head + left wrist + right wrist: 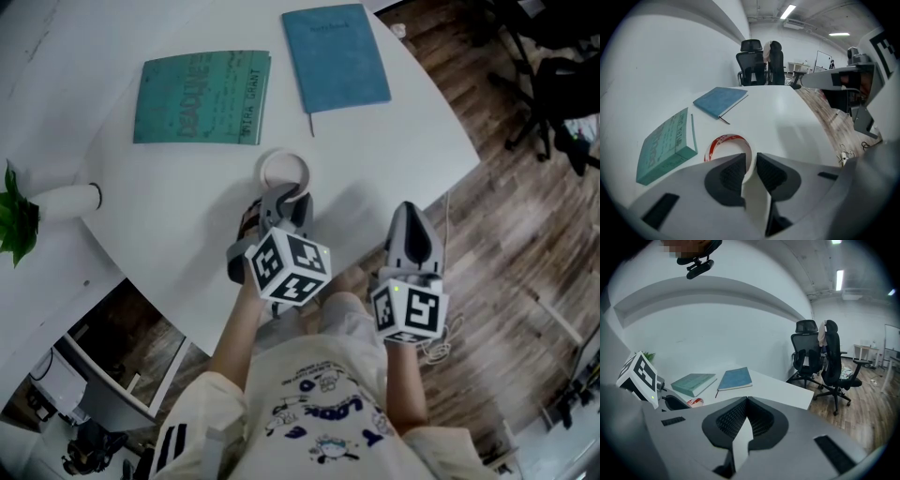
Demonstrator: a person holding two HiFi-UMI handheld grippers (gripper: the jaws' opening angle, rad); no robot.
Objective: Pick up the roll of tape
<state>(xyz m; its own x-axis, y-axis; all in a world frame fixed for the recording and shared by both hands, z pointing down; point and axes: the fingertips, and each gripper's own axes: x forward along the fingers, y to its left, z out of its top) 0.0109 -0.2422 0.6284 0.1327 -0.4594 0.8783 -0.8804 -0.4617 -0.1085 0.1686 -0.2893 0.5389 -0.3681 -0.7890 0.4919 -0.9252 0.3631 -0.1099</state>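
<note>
White table (394, 141) is seen in the head view, and the roll of tape (284, 155) lies at the tips of the left hand-held gripper (284, 200). In the left gripper view, its near wall is clamped between the jaws. In the right gripper view, the right hand-held gripper (746, 401) is closed and empty.

the roll of tape (281, 153) is a white ring with red print on its inner face. it lies flat on the white desk (375, 150), hole up, close to the desk's near edge, away from the corners.
</note>
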